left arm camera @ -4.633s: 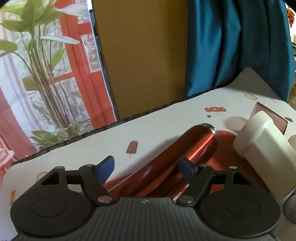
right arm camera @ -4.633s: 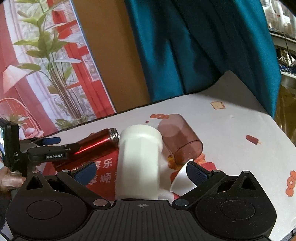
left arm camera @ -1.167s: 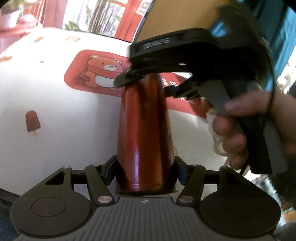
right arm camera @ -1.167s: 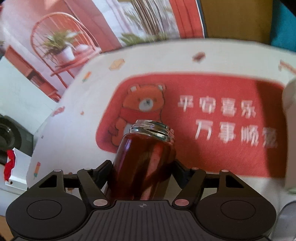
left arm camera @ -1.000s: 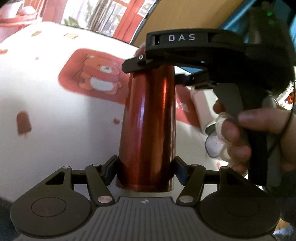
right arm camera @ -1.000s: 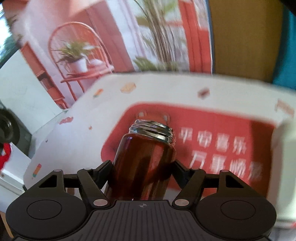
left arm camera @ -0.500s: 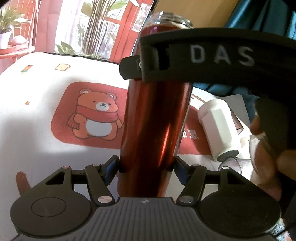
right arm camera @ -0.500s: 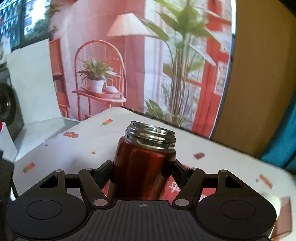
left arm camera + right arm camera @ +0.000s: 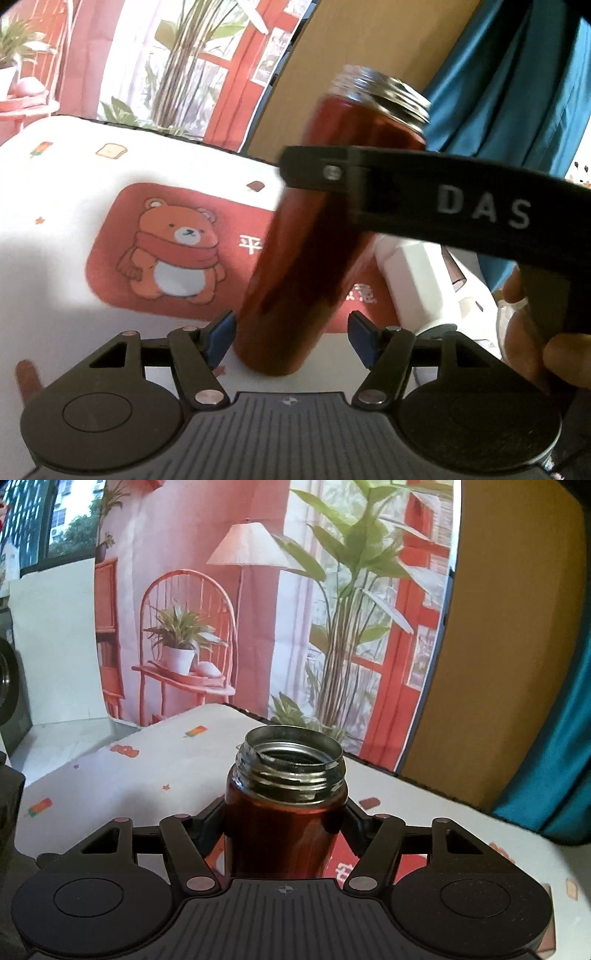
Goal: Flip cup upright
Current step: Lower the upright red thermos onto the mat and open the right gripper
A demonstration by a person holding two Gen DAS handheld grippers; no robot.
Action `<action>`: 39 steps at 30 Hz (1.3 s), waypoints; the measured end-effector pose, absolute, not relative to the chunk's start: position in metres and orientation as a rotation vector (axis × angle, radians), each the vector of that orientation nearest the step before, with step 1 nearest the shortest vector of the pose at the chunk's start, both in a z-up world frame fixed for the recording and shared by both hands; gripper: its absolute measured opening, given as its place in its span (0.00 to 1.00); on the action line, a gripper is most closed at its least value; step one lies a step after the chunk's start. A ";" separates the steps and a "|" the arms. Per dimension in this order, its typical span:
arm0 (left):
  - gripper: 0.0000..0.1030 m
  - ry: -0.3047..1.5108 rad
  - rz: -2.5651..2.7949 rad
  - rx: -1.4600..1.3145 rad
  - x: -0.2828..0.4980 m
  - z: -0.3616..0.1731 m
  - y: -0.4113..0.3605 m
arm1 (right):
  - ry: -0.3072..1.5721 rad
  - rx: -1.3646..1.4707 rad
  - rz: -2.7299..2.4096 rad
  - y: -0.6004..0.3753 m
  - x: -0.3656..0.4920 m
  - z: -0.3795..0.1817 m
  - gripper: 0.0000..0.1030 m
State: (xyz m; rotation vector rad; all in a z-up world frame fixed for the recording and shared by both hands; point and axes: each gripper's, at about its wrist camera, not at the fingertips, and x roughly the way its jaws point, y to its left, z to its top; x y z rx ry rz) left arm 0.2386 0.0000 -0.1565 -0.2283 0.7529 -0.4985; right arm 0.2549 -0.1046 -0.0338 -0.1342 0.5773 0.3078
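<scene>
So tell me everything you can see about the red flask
The red flask is a tall, glossy metal cylinder with a bare silver threaded neck, uncapped and open at the top. It stands mouth up, leaning a little in the left view, its base at the tablecloth. The right gripper is clamped on its upper body; the left gripper is open, its pads off the flask.

**Gloss, steel and matt plastic**

The red cup [image 9: 306,236] has a glossy, lacquered metal body, and its threaded neck is bare, shiny steel, dull grey inside the mouth. The right gripper [image 9: 286,823] is matt black plastic with ribbed housing and small bright metal pins. The left gripper [image 9: 291,332] matches it, with smooth blue pads [image 9: 220,334]. A smooth printed cloth covers the worktop [image 9: 55,221]. The white container [image 9: 417,280] looks like satin plastic.
</scene>
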 end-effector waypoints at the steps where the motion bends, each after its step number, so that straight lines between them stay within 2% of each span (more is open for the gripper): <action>1: 0.67 0.756 -0.495 -0.230 0.237 -0.156 0.002 | 0.580 -0.128 0.307 -0.106 0.254 -0.034 0.59; 8: 0.70 0.764 -0.470 -0.206 0.226 -0.152 0.014 | 0.614 -0.069 0.306 -0.118 0.249 -0.030 0.59; 10: 0.80 0.765 -0.455 -0.203 0.222 -0.149 0.016 | 0.619 -0.068 0.322 -0.118 0.247 -0.029 0.60; 13: 0.91 0.752 -0.429 -0.196 0.213 -0.141 0.021 | 0.608 -0.082 0.329 -0.116 0.244 -0.025 0.63; 17: 0.92 0.746 -0.384 -0.167 0.207 -0.129 0.024 | 0.618 -0.052 0.329 -0.118 0.244 -0.022 0.67; 19: 0.96 0.744 -0.359 -0.164 0.204 -0.122 0.026 | 0.620 -0.034 0.322 -0.120 0.243 -0.019 0.74; 25: 0.97 0.737 -0.285 -0.117 0.191 -0.103 0.026 | 0.597 0.011 0.292 -0.134 0.225 -0.002 0.99; 28: 1.00 0.724 -0.264 -0.101 0.183 -0.093 0.024 | 0.593 0.017 0.282 -0.142 0.212 0.008 1.00; 39: 1.00 0.649 -0.197 -0.040 0.140 -0.045 0.014 | 0.632 0.083 0.262 -0.167 0.141 0.038 1.00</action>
